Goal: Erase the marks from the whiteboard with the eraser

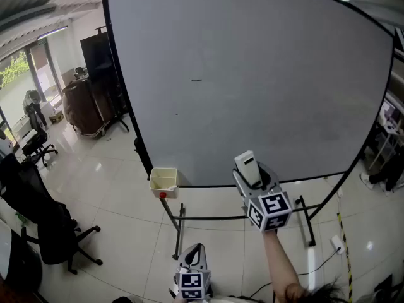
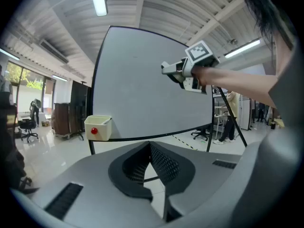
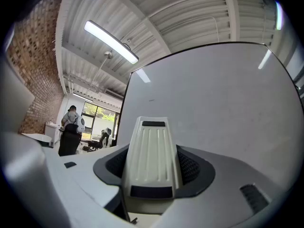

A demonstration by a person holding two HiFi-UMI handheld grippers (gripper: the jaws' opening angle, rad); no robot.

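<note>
Right gripper [image 1: 249,178] clamps a white ribbed plastic eraser [image 3: 151,156] by the large pale-grey whiteboard's [image 1: 265,74] lower edge. One small dark dash [image 1: 196,79] is left upper-left. Left gripper [image 2: 149,151] is closed and empty.

The bin [image 1: 163,182] hangs at the lower left corner of the whiteboard [image 1: 252,74], the eraser [image 1: 245,167] to its right.
</note>
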